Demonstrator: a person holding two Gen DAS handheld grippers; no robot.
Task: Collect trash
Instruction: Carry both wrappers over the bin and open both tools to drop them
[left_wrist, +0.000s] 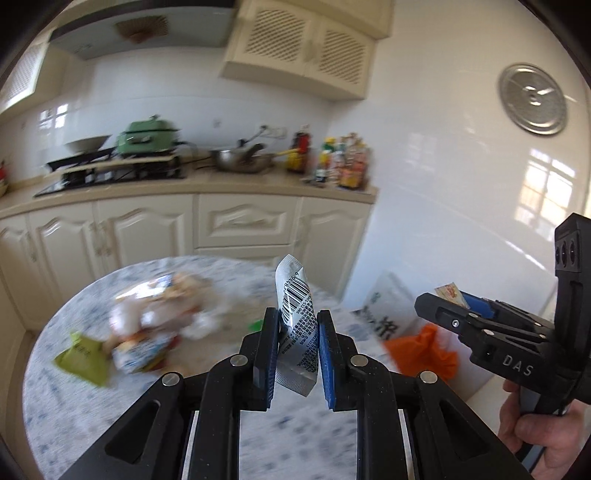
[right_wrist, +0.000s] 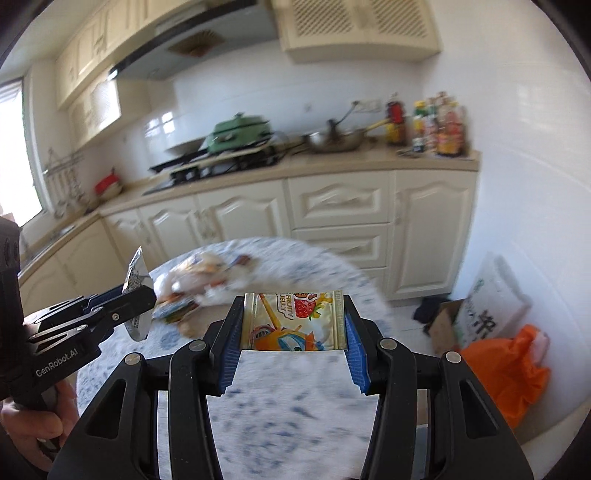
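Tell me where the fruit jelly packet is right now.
The fruit jelly packet is stretched flat between the fingers of the right gripper, above the round marbled table, with the orange bag on the floor to its right.

We see bare desk (right_wrist: 280, 406) just below us. A blurred wrapper heap (left_wrist: 155, 325) crowds its far left. An orange bag (right_wrist: 506, 369) and white sack (right_wrist: 491, 295) block the floor on the right.
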